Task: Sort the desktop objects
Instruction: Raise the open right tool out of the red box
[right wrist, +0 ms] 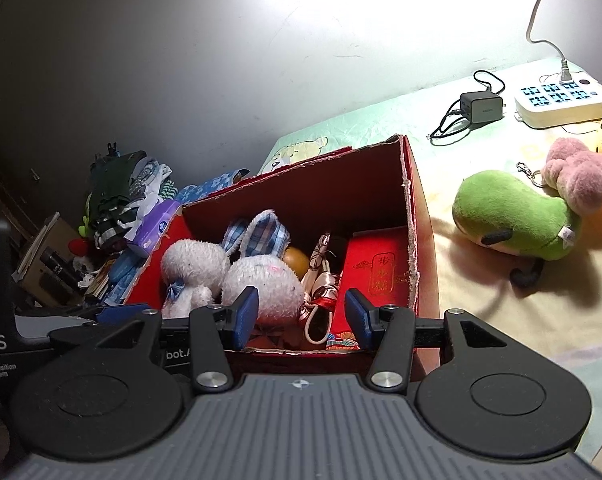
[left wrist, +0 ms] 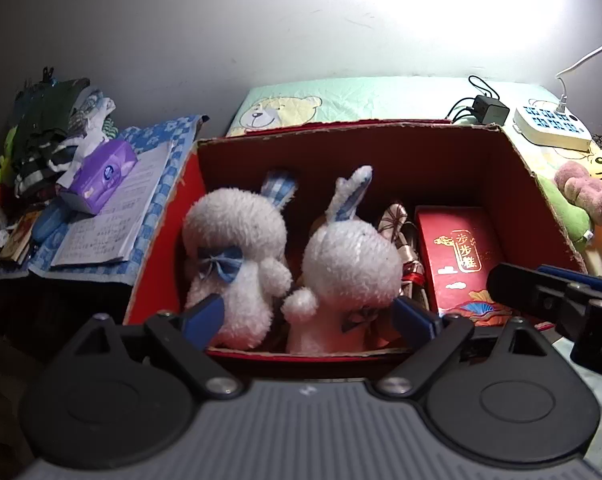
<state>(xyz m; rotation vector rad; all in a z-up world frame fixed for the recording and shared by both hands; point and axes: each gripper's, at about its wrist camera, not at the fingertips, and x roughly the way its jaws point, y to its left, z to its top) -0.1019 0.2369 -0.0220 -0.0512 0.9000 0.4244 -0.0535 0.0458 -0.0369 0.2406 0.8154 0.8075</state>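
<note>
1. The red cardboard box (left wrist: 453,152) serves as the collecting bin, judging by what already lies in it: two white plush rabbits (left wrist: 237,256) side by side at its left, a patterned ribbon bundle (left wrist: 401,232) in the middle, and a red gift box (left wrist: 457,256) flat against the right wall
2. The left gripper (left wrist: 309,316) hovers at the box's near rim with its jaws spread wide and nothing between them; the blue pads frame the rabbits without touching them (a pose that fits either a release or a reach, and I cannot tell which)
3. The right gripper (right wrist: 301,316) also hangs at the near rim, jaws parted and empty, aimed at the gap between the rabbits and the gift box
4. Still outside on the bear-print mat (right wrist: 481,288) are a green plush toy (right wrist: 509,216), touching a pink plush toy (right wrist: 581,176) that carries a keyring clasp; I judge these the likely remaining items, lying just beside the box's right wall
5. A black charger (right wrist: 481,108) and a white power strip (right wrist: 561,104) sit near the wall, well apart from the box
6. Only the right wrist view shows an orange round object (right wrist: 295,260) behind the rabbits, a white cord loop (right wrist: 317,328) at the box's near end, and the green toy whole
7. Only the left wrist view shows clearly the purple tissue pack (left wrist: 101,176) resting on an open printed booklet (left wrist: 113,216) left of the box, and the other gripper's body entering at right
</note>
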